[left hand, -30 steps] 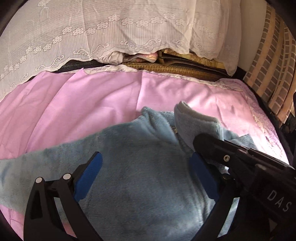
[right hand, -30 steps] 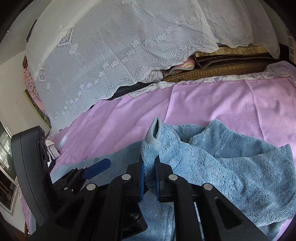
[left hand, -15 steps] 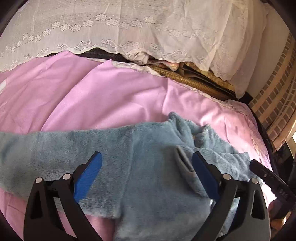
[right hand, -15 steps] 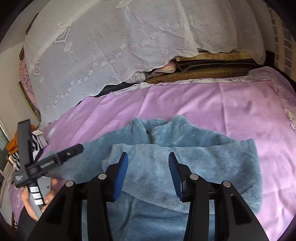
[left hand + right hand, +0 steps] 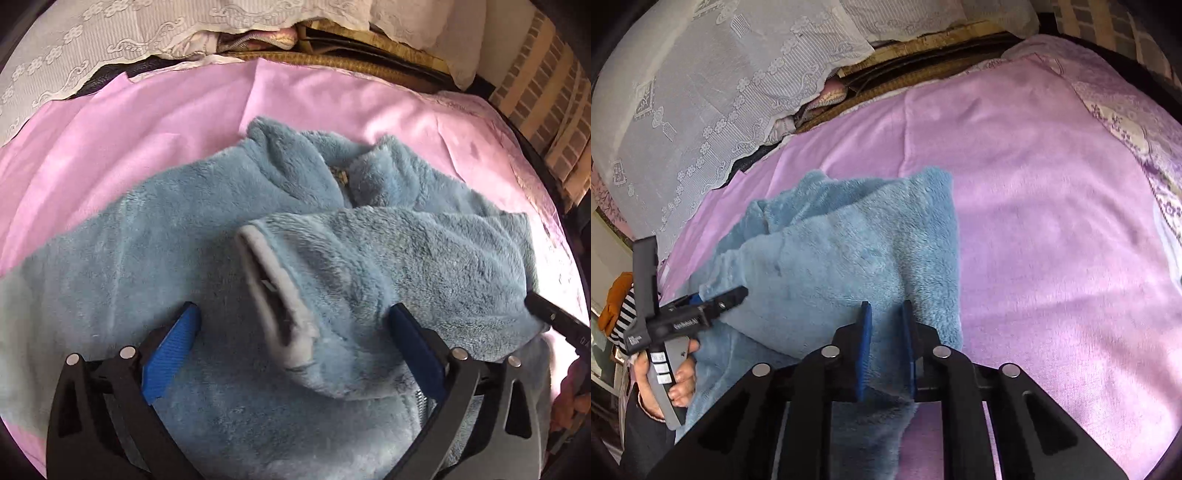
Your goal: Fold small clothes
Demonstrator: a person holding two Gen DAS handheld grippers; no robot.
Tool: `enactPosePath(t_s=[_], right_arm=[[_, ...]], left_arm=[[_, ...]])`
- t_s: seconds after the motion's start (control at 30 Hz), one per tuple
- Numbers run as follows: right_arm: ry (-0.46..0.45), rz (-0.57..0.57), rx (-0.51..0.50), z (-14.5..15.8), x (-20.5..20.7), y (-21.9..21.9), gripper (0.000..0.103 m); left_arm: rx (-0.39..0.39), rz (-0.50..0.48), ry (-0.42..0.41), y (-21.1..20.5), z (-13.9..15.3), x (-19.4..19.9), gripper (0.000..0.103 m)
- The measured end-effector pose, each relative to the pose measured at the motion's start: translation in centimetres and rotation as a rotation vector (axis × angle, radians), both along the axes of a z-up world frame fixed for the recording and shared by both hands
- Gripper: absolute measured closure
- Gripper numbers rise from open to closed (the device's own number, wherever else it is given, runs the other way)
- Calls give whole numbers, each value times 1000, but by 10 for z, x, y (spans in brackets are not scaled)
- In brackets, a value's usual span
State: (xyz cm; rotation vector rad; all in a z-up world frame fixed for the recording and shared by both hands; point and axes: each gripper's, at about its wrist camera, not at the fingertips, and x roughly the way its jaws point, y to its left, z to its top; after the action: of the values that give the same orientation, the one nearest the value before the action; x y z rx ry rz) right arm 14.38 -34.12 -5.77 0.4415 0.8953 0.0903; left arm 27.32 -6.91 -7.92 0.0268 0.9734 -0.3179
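Pinching blue fleece jacket (image 5: 849,258) edge, right gripper (image 5: 886,314) just closed, left gripper (image 5: 295,347) spread wide above sleeve cuff (image 5: 277,291)

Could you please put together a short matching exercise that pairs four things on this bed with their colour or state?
Things:
1. fleece jacket
2. bed sheet
3. left gripper
4. lace cover

Descriptions:
A. white, with a flower pattern, draped over the pile at the far edge of the bed
B. open, fingers spread either side of the cuff
C. light blue and fluffy, one sleeve folded across its front
D. pink, spread flat under the garment

Pairs: 1-C, 2-D, 3-B, 4-A
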Motion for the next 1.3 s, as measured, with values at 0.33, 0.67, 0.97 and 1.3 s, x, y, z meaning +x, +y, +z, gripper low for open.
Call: enactPosePath(t_s=[0.33, 0.67, 0.97, 1.3], right_arm=[[-77, -36, -44, 45, 26, 2, 88], [3, -113, 125, -1, 50, -28, 93], [-67, -37, 32, 30, -20, 12, 63], [-108, -9, -135, 42, -35, 45, 63]], left_arm=[[-90, 12, -126, 12, 42, -19, 5], [42, 12, -13, -10, -2, 10, 4], [-16, 19, -2, 19, 2, -10, 4], [31, 116, -91, 97, 35, -55, 4]])
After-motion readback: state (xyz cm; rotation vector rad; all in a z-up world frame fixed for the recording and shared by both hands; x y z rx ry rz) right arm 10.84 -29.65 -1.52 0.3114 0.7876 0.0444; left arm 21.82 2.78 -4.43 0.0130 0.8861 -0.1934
